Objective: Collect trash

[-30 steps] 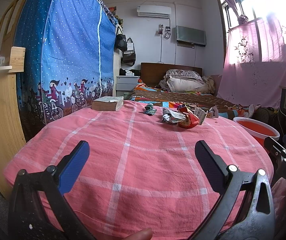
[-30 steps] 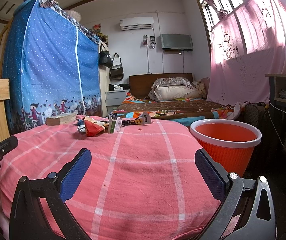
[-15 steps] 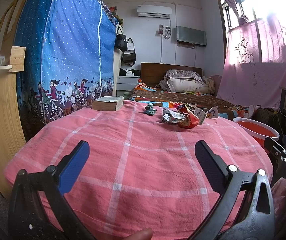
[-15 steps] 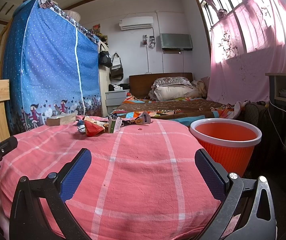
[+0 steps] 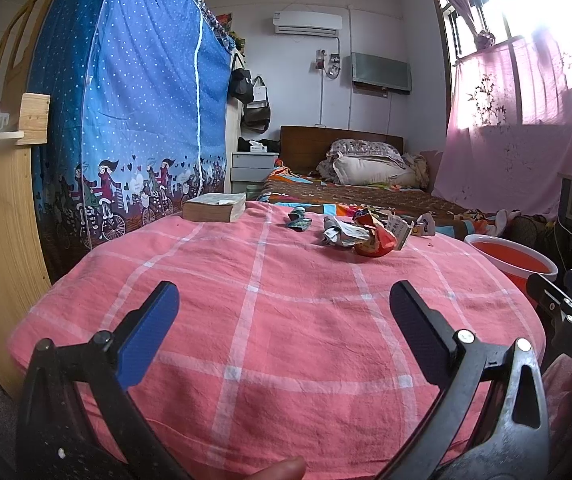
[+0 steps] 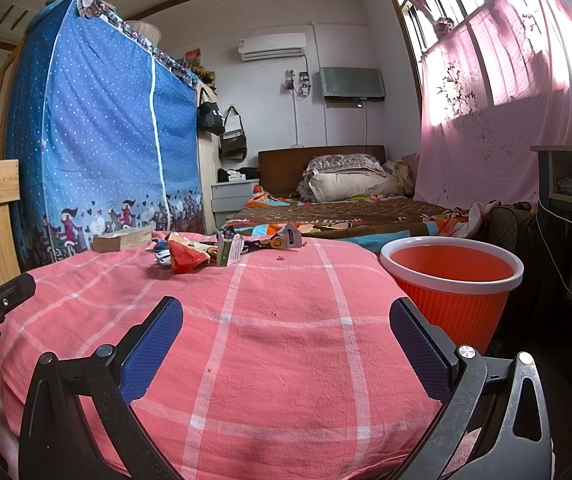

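A pink checked cloth [image 5: 269, 320] covers the table and fills most of both views; it is the landmark here. Behind the cloth stands a blue dotted wardrobe cover [image 5: 133, 120] on the left side, and a bed with pillows [image 6: 346, 204] lies further back.

Just beside the right edge of the cloth stands an orange bin with a white rim [image 6: 452, 280]; it looks empty inside. In the left wrist view only a part of this bin [image 5: 514, 258] shows past the cloth's right edge.

At the near edge of the cloth, the left gripper [image 5: 283, 308] is wide open and holds nothing; its blue pads hover above the cloth. The right gripper [image 6: 286, 320] is also wide open and empty, nearer to the right side of the cloth.

At the far edge of the cloth, on the left, lies a thick book [image 5: 214, 208].

The trash sits near the far edge of the cloth, around the middle: a red crumpled wrapper [image 5: 376, 236] touching a grey crumpled paper [image 5: 340, 234], then a small box [image 6: 226, 254], and a small blue-green wrapper [image 5: 298, 220] slightly apart toward the book.
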A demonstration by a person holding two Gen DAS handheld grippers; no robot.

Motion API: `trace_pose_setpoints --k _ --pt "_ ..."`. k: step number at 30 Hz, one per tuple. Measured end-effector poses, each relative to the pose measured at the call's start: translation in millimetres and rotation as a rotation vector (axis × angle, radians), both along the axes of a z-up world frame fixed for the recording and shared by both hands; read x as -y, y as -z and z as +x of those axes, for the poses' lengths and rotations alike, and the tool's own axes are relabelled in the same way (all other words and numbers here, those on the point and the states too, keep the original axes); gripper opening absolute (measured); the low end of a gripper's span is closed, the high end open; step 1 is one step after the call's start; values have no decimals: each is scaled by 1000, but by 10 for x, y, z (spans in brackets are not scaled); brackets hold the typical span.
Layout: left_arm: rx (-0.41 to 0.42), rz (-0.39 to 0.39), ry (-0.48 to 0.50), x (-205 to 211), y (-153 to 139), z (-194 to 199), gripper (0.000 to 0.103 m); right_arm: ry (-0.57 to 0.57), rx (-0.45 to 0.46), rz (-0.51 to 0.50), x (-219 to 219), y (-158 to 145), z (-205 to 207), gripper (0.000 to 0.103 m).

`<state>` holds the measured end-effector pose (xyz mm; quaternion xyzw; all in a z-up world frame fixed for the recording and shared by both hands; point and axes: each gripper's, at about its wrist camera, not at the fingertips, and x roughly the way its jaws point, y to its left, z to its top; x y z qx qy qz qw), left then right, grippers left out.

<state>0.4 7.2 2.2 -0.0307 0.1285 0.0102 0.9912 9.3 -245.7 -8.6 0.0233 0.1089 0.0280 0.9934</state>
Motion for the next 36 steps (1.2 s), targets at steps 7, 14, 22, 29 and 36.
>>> trace_pose_setpoints --k 7,14,22,29,36 --pt "-1 0 1 3 -6 -2 103 0 0 1 1 0 0 103" --pt "-1 -1 -2 11 -4 2 103 0 0 1 3 -1 1 103" --pt "7 -17 6 36 -160 175 103 -23 4 32 28 -122 54 103" --pt "77 -34 25 54 -466 521 103 -75 94 -42 -31 -539 389 103" --pt "126 -50 42 160 -632 903 103 -111 199 -84 -51 -799 858 103"
